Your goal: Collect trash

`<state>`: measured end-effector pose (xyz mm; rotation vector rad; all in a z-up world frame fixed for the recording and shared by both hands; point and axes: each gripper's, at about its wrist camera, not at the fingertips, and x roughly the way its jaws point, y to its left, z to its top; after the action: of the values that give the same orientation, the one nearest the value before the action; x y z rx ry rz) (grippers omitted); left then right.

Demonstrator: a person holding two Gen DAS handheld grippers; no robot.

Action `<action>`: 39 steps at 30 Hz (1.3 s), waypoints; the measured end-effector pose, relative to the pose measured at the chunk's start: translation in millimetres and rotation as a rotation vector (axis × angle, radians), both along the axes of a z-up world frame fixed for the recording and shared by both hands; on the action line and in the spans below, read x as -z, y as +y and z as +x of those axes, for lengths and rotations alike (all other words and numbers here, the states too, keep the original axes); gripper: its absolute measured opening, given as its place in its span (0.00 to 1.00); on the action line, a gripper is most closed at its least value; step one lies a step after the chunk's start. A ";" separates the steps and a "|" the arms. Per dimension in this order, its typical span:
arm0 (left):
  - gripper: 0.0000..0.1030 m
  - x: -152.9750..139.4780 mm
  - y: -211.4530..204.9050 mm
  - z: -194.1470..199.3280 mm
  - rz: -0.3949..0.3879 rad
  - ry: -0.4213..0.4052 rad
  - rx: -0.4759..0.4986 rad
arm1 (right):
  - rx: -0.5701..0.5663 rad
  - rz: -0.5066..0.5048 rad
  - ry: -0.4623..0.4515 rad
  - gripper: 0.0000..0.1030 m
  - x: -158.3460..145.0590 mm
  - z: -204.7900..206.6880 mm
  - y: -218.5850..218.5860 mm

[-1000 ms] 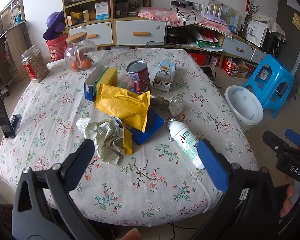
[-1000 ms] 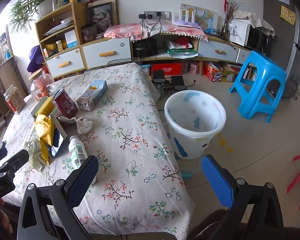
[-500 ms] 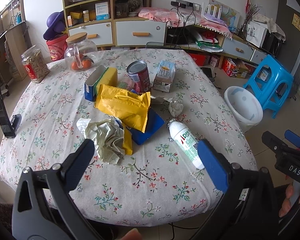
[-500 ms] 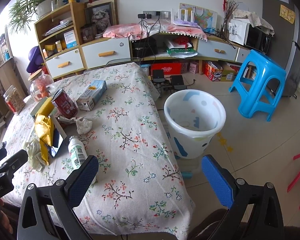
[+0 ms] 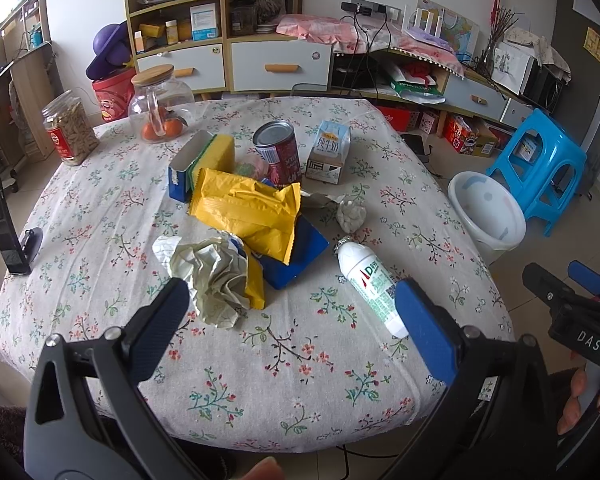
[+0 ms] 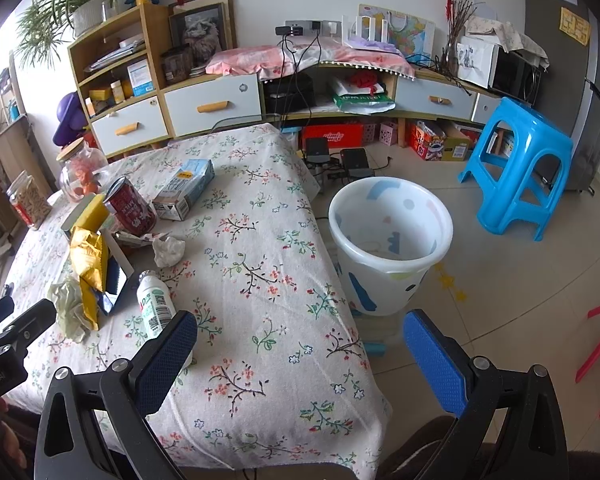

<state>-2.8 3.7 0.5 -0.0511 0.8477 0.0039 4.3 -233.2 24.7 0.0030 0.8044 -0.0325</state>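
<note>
Left gripper [image 5: 296, 312] gapes wide, empty, above the table [image 5: 300, 360] edge; bottle [image 5: 370, 282] at 1 o'clock. Right gripper [image 6: 300, 354] likewise spread; bin [image 6: 390, 244] at 1 o'clock.

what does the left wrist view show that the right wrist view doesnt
Only the left wrist view: the black phone stand at the table's left edge, and the blue box lying flat under the yellow bag.

Only the right wrist view: the bin's inside and outer wall, the red strips on the floor, the potted plant.

Both: bottle, crumpled paper, can, milk carton, blue stool.
</note>
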 end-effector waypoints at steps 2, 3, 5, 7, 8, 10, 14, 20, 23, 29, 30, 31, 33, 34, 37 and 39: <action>0.99 0.0 0.1 0.0 0.000 -0.001 0.000 | 0.000 0.000 0.000 1.00 0.1 0.0 -0.1; 0.99 0.0 0.0 0.0 -0.001 -0.001 0.000 | 0.001 0.000 0.000 1.00 0.4 -0.3 0.0; 0.99 0.0 0.0 0.1 0.000 -0.001 0.000 | 0.000 0.001 0.000 1.00 0.3 0.1 -0.3; 0.99 0.0 0.3 0.1 -0.001 0.000 -0.001 | 0.000 0.002 0.000 1.00 0.5 -0.3 -0.2; 0.99 0.0 0.3 0.2 -0.002 0.000 -0.001 | 0.000 0.002 0.000 1.00 0.4 -0.1 -0.2; 0.99 -0.1 -0.1 0.0 0.000 -0.001 0.000 | -0.001 0.000 0.000 1.00 0.4 0.1 -0.2; 0.99 -0.3 0.2 -0.3 -0.002 -0.002 -0.001 | -0.001 0.003 0.002 1.00 0.5 0.0 -0.6; 0.99 -0.3 0.5 -0.9 0.001 -0.001 0.000 | 0.001 0.006 0.005 1.00 3.1 -1.7 1.9; 0.99 -0.9 1.3 -0.5 0.001 -0.002 0.001 | 0.003 0.009 0.008 1.00 3.4 -1.1 1.8; 0.99 -0.9 0.3 -0.6 0.000 -0.001 0.001 | 0.002 0.008 0.008 1.00 3.3 -0.9 0.9; 0.99 -1.0 0.0 -0.7 0.001 -0.001 0.001 | 0.002 0.008 0.009 1.00 3.8 -1.5 1.6; 0.99 -1.0 0.0 -0.7 0.001 -0.002 0.001 | 0.003 0.009 0.010 1.00 4.0 -1.6 1.6; 0.99 -0.9 -0.1 -0.6 0.000 -0.001 0.001 | 0.003 0.010 0.010 1.00 4.4 -2.0 2.1; 0.99 -0.9 -0.1 -0.7 0.000 -0.001 0.001 | 0.004 0.009 0.010 1.00 4.1 -1.6 1.6; 0.99 -0.8 -0.1 -0.8 0.000 -0.001 0.001 | 0.003 0.010 0.011 1.00 4.5 -2.0 2.0; 0.99 -0.8 -0.1 -0.8 0.001 -0.001 0.001 | 0.003 0.010 0.012 1.00 4.3 -1.8 1.7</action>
<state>-3.6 3.6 1.3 -0.0501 0.8466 0.0032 2.5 -231.5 20.4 0.0135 0.8162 -0.0313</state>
